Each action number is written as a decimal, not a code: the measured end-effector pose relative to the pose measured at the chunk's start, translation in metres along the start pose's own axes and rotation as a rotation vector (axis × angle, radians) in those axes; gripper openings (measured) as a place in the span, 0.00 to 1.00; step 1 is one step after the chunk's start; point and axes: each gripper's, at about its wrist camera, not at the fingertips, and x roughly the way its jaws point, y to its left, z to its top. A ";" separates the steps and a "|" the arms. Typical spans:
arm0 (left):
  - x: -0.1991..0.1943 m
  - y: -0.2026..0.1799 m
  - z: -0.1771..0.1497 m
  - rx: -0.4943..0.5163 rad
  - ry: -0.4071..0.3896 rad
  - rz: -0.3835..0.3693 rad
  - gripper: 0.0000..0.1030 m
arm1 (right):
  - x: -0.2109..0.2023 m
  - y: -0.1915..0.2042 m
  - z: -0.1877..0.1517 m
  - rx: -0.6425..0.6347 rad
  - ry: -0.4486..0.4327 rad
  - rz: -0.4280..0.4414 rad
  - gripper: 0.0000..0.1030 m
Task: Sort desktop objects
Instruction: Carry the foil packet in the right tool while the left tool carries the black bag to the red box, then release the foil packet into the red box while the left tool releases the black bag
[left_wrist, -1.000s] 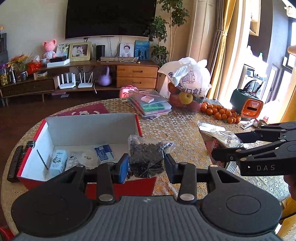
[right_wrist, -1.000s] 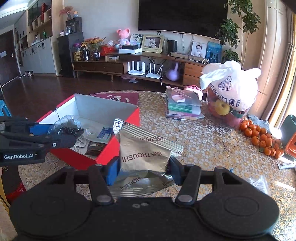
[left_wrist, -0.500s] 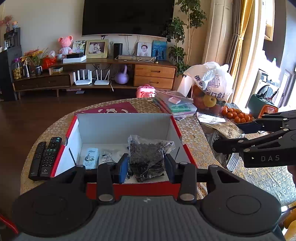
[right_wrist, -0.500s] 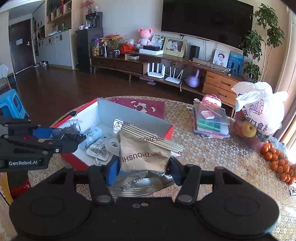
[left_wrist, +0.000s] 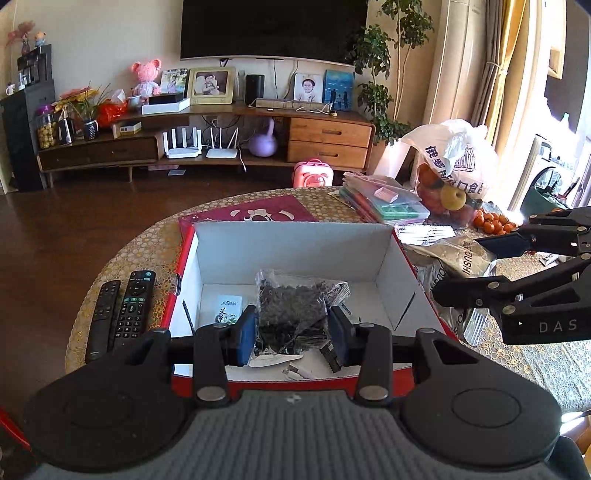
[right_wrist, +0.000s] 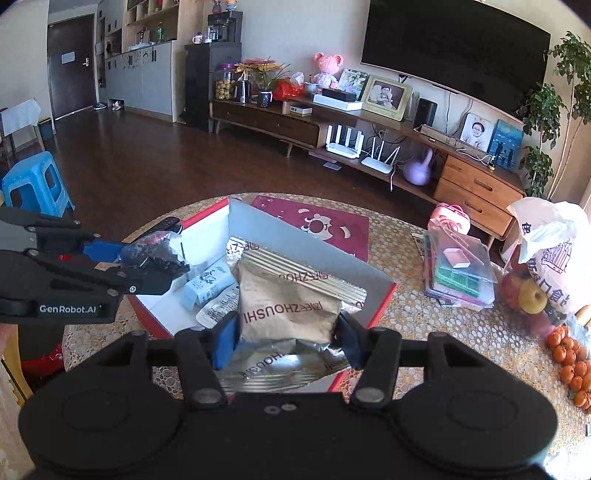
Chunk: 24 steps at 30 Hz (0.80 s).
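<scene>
The left gripper (left_wrist: 291, 328) pinches a clear bag of small dark bits (left_wrist: 293, 310) between its blue pads, just above the open red box (left_wrist: 295, 240). The box is white inside and has little packets (right_wrist: 207, 282) on its floor. Two black remotes (left_wrist: 123, 310) lie left of it, near the table edge. The right gripper (right_wrist: 286, 334) pinches a tan and silver snack pouch (right_wrist: 288, 306) over the box's near right corner. The round table (right_wrist: 406, 317) has a gold cloth — books, a fruit bag (right_wrist: 550, 254) and small oranges (right_wrist: 572, 362) sit to the right. Dark wood floor lies beyond.
</scene>
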 end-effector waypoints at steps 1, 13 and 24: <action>0.003 0.003 0.001 -0.003 0.008 0.000 0.39 | 0.003 0.001 0.002 -0.001 0.003 0.003 0.55; 0.054 0.023 0.013 -0.005 0.096 0.014 0.39 | 0.058 0.009 0.009 -0.041 0.088 0.011 0.55; 0.091 0.020 0.009 0.018 0.174 0.025 0.39 | 0.100 0.019 0.001 -0.094 0.169 0.001 0.55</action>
